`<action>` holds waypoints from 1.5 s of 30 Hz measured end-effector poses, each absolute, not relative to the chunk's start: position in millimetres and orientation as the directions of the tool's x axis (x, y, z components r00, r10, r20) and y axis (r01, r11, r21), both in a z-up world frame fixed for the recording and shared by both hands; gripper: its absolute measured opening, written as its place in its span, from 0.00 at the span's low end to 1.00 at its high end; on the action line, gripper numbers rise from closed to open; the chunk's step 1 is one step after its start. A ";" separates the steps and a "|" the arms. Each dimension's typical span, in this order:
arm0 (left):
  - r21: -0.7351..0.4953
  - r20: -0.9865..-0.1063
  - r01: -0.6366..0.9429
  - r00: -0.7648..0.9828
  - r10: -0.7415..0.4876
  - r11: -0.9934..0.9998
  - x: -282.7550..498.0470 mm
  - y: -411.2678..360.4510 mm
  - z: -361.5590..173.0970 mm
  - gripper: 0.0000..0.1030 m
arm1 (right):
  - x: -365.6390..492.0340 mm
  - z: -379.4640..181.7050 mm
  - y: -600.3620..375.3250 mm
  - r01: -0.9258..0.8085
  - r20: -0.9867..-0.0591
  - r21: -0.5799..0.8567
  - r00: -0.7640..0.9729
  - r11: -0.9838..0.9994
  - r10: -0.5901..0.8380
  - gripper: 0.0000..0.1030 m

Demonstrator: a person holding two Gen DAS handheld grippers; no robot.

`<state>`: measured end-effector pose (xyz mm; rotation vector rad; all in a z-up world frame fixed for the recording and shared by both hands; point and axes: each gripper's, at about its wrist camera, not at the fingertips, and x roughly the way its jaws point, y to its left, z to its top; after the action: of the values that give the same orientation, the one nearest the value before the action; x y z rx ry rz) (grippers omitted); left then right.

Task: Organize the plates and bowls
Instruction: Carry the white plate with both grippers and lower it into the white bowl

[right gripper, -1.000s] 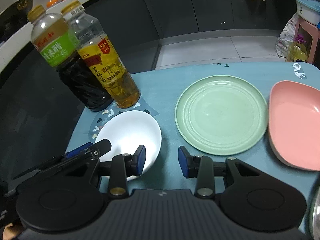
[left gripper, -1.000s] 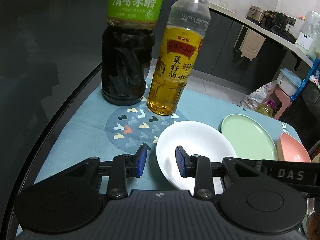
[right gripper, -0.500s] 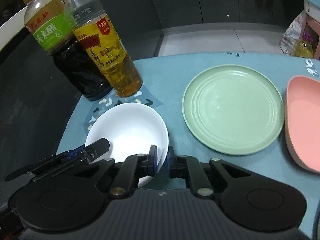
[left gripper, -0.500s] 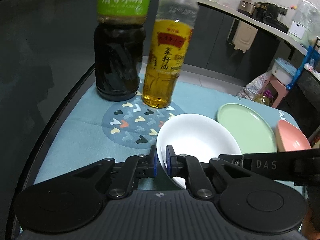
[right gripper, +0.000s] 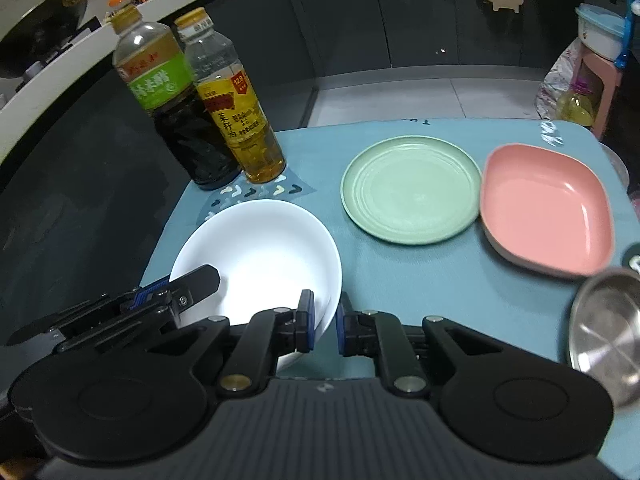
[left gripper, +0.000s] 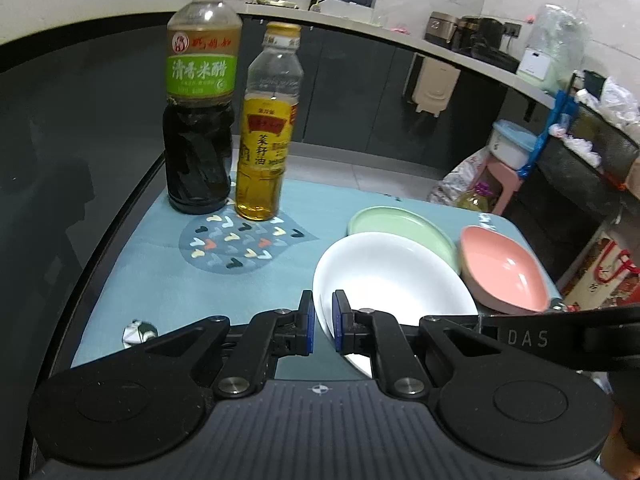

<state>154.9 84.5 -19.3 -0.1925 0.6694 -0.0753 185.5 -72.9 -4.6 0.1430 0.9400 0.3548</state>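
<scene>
1. Between both pairs of jaws sits one white bowl (right gripper: 256, 264): the left gripper (left gripper: 323, 322) is clamped on its rim at about 9 o'clock in the left wrist view, the right gripper (right gripper: 324, 322) clamped on the rim at about 5 o'clock in the right wrist view. The blue pads (left gripper: 307, 322) pinch the thin wall from inside and outside.
2. The bowl seems lifted or tilted off the teal mat (left gripper: 160, 272); I cannot tell whether its base touches.
3. At 1 o'clock from the bowl lies the green plate (right gripper: 410, 188), round, matte and ridged in rings. Just beside it, at its 3 o'clock, sits the pink bowl (right gripper: 546, 208), a rounded square with a soft sheen. A steel bowl (right gripper: 604, 324), bright and reflective, shows at the 4 o'clock edge of the right wrist view.
4. At 11 o'clock stand the vinegar bottle (right gripper: 176, 116) and the oil bottle (right gripper: 232, 108), tall clear plastic, touching or nearly so.
5. Risk, as I judge it: glazed ceramic is slick, and two narrow grips on one rim could twist against each other, so the bowl may slip or swing. Carried low toward the green plate, its edge could clip that plate's raised rim. A wide sweep to the left could knock over the bottles near the desk (left gripper: 60, 160) edge.
</scene>
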 end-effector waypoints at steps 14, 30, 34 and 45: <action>-0.202 -0.595 0.072 0.783 -0.181 0.977 73.7 59.0 -6.0 0.09 | 99.1 8.1 -101.4 -0.235 -0.737 0.282 0.568 0.930 0.366 0.12; -0.203 -0.652 0.128 0.722 -0.232 0.971 21.1 37.1 -25.7 0.10 | 37.4 -7.7 -124.9 -0.219 -0.745 0.271 0.569 0.937 0.348 0.13; -0.199 -0.669 0.133 0.706 -0.234 0.971 14.4 35.6 -31.7 0.10 | 30.1 -12.9 -125.0 -0.221 -0.754 0.262 0.560 0.939 0.343 0.13; -0.176 -0.701 0.124 0.681 -0.213 0.977 13.0 35.5 -46.1 0.10 | 24.7 -29.0 -122.4 -0.217 -0.774 0.258 0.537 0.942 0.336 0.13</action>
<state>13.0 35.5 -46.1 -0.1172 0.7999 -0.1895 24.7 -122.4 -29.0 0.1364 0.9493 0.3300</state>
